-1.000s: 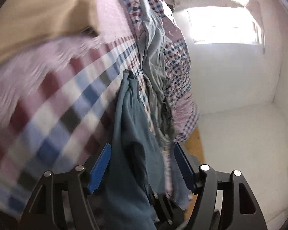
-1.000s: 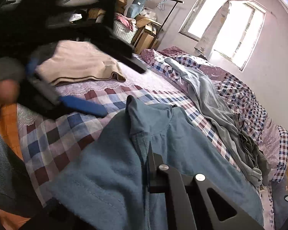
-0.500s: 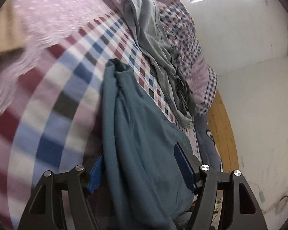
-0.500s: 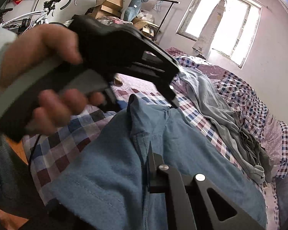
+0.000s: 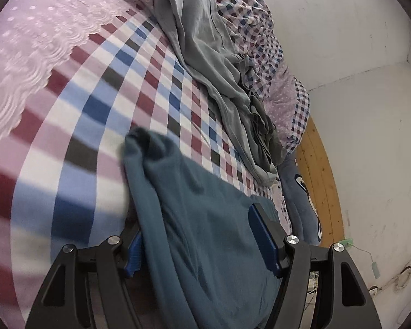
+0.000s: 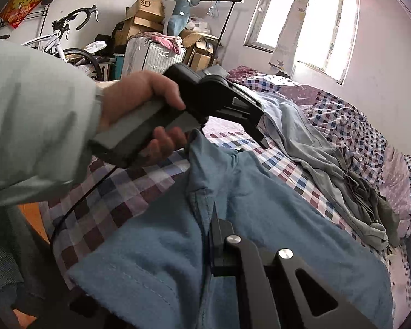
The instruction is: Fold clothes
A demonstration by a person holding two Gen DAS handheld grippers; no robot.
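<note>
- Teal-blue shirt (image 6: 260,219) is spread on the checked bedsheet (image 5: 101,104), collar end toward the lace-edged pink cover (image 5: 35,41).
- Left gripper (image 5: 202,235) is held wide apart, shirt fabric draped between the blue pads (image 5: 263,235), not pinched.
- Right gripper (image 6: 213,219): only one finger is seen against the cloth, so grip state cannot be told.
- Grey garment (image 5: 219,63) is heaped beyond the shirt.
- Risk: fabric may slip out or bunch if the left gripper is lifted unclenched; the grey heap could be snagged.

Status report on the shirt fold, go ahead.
Left gripper open, straddling blue shirt. Right gripper shut on shirt. Grey garment lies beside it on bed.
</note>
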